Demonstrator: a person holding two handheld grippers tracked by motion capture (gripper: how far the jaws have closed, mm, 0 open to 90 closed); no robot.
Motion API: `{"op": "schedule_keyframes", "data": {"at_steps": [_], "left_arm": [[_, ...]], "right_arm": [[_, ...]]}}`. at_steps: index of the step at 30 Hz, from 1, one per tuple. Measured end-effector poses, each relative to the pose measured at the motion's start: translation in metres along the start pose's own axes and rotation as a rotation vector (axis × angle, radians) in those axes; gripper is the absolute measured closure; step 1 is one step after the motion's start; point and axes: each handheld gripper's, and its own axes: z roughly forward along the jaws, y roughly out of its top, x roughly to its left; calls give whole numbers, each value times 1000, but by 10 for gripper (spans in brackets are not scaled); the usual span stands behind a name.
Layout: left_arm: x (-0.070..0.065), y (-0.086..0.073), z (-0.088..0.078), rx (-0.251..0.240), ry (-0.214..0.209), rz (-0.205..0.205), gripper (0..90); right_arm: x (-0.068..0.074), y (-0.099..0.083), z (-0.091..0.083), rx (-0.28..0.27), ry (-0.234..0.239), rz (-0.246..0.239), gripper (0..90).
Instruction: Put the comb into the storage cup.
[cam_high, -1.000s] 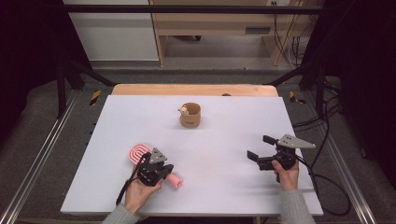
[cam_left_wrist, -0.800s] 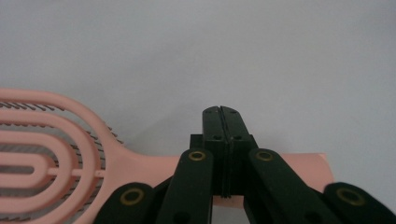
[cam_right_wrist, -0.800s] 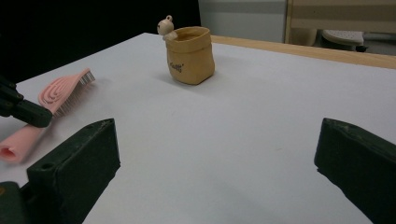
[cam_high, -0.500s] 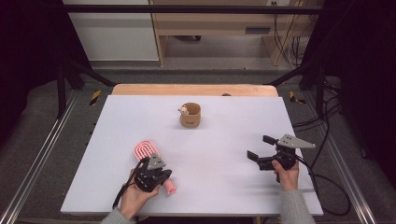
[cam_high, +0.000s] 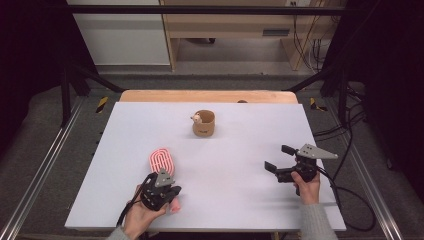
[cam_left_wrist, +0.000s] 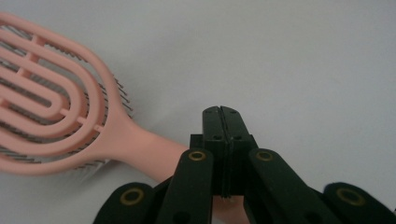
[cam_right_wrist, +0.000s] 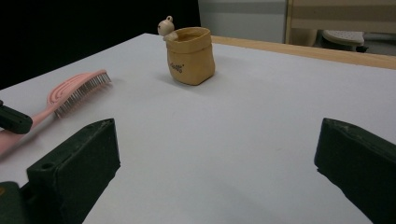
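Dim room, dark curtains on both sides, and a big white bench (cam_high: 240, 165) with a wooden strip along the far edge; on it a pink hairbrush (cam_high: 162, 161) near the front left and a little tan pot (cam_high: 204, 123) with a tiny figure on its rim further back in the middle; the left gripper (cam_high: 167, 194) sits right over the brush handle with its fingers pressed fully together, and in the left gripper view the handle runs under them rather than between them, so I'd say nothing is actually gripped; the right gripper (cam_high: 278, 159) hovers well apart on the right with its fingers spread wide and empty; risk as I see it: closed fingers pushing down could just skid the brush sideways or flip it, since the handle is round and smooth; the right gripper view shows the bristles (cam_right_wrist: 84, 91) pointing down, which the high view can't tell you; the high view gives the overall layout instead.
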Motion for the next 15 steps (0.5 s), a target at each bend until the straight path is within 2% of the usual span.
{"op": "schedule_keyframes", "data": {"at_steps": [15], "left_arm": [[1, -11, -10, 25, 6, 6, 896]], "right_arm": [[0, 0, 0, 0, 0, 0, 4]]}}
